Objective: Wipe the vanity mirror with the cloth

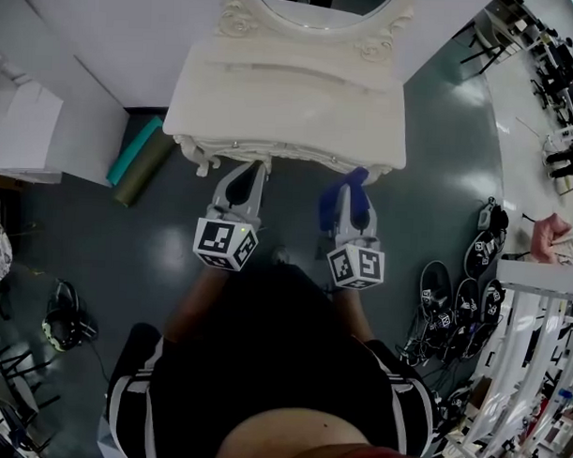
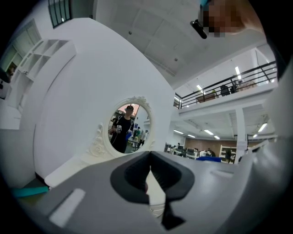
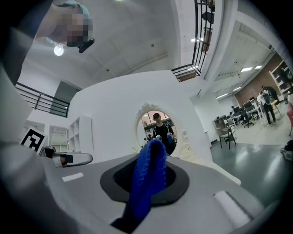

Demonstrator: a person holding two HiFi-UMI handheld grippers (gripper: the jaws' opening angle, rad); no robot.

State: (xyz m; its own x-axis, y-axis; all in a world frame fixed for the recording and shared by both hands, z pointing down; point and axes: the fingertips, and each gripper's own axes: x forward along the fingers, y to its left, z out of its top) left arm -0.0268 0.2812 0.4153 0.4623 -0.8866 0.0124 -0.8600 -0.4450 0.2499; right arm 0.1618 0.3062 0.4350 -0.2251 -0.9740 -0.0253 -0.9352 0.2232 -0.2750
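A white vanity table (image 1: 291, 101) with carved trim stands in front of me, its oval mirror (image 1: 322, 4) at the top edge of the head view. The mirror (image 2: 129, 126) shows ahead in the left gripper view, and the mirror (image 3: 158, 129) shows again in the right gripper view with a person reflected. My right gripper (image 1: 351, 199) is shut on a blue cloth (image 1: 336, 195); the cloth (image 3: 147, 180) sticks up between the jaws. My left gripper (image 1: 241, 186) is shut and holds nothing. Both hang just before the table's front edge.
A teal roll (image 1: 134, 150) and an olive roll (image 1: 144, 168) lie on the floor left of the vanity. Headsets and cables (image 1: 458, 300) lie at the right beside a white rack (image 1: 535, 354). Office chairs (image 1: 564, 64) stand far right.
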